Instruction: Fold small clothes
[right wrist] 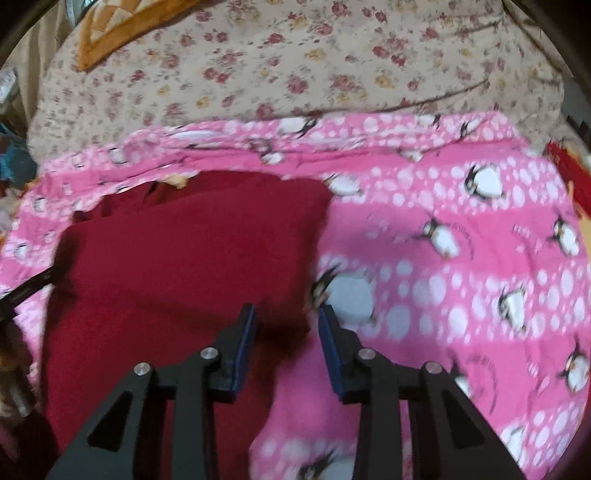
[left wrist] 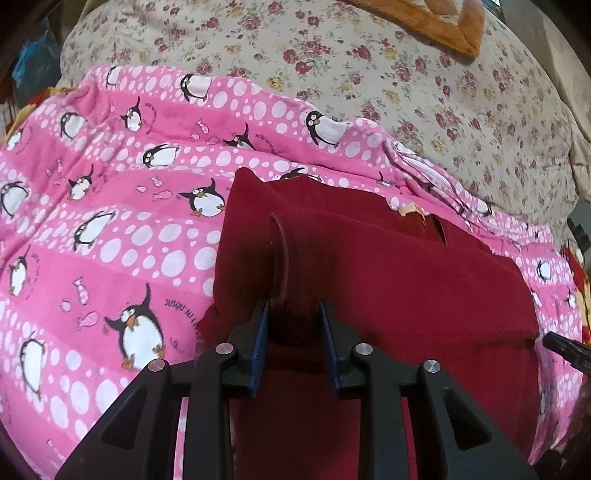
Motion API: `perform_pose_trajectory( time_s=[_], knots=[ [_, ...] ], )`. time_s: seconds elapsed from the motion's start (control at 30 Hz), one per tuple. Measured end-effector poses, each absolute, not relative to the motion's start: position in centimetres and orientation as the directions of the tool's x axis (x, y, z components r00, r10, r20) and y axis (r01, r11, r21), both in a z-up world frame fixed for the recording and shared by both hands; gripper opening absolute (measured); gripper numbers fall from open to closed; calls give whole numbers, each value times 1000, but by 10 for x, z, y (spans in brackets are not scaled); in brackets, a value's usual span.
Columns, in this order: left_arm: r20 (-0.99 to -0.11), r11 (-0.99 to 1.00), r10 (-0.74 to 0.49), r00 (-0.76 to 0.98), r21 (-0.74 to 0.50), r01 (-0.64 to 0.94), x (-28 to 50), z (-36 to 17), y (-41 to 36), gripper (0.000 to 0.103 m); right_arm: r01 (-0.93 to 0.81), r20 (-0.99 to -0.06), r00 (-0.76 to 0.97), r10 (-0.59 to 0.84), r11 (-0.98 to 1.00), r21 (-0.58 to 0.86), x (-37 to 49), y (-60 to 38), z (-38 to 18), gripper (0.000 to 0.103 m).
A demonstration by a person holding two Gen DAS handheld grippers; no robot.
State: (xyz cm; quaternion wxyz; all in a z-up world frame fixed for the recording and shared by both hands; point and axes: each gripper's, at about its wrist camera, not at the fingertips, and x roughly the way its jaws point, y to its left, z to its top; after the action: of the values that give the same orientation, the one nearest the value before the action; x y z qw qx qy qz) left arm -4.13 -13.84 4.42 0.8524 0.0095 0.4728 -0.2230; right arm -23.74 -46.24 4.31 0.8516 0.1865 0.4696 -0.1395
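A dark red garment [left wrist: 388, 280] lies partly folded on a pink penguin-print cloth [left wrist: 110, 221]. A hemmed fold or sleeve [left wrist: 284, 258] of it runs up from between my left fingers. My left gripper [left wrist: 293, 314] is open, with its jaws on either side of that fold and red fabric between them. In the right wrist view the red garment [right wrist: 177, 266] fills the left half, on the pink cloth [right wrist: 461, 258]. My right gripper [right wrist: 288, 317] is open over the garment's right edge, holding nothing. The right wrist view is blurred.
A beige bedspread with a rose print [left wrist: 406, 74] lies beyond the pink cloth, also in the right wrist view [right wrist: 295, 66]. An orange patterned cushion [left wrist: 443, 22] sits at the far edge. The right gripper's tip [left wrist: 565, 350] shows at the left view's right edge.
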Motion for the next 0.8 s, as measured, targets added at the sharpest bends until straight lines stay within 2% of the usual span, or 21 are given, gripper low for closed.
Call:
perform_pose_trajectory(
  time_s=[0.13, 0.2, 0.33, 0.53, 0.63, 0.8],
  knots=[
    [-806, 889, -383, 450, -189, 418, -60, 58, -130, 6, 360, -852, 521, 59, 889, 282, -267, -445, 45, 45],
    [-806, 882, -401, 434, -212, 421, -71, 63, -121, 6, 323, -857, 509, 84, 904, 280, -286, -432, 46, 47],
    [-806, 858, -451, 384, -273, 435, -107, 68, -93, 15, 264, -877, 468, 111, 929, 258, -323, -405, 48, 53],
    [-822, 820, -500, 274, -347, 456, -163, 66, -48, 17, 232, -880, 431, 200, 918, 322, -386, -376, 39, 61],
    [-830, 810, -507, 232, -367, 458, -190, 61, -31, 22, 222, -890, 405, 209, 922, 318, -402, -363, 26, 62],
    [-845, 807, -507, 166, -399, 435, -222, 44, -12, 24, 220, -909, 364, 206, 929, 298, -420, -347, 0, 62]
  ],
)
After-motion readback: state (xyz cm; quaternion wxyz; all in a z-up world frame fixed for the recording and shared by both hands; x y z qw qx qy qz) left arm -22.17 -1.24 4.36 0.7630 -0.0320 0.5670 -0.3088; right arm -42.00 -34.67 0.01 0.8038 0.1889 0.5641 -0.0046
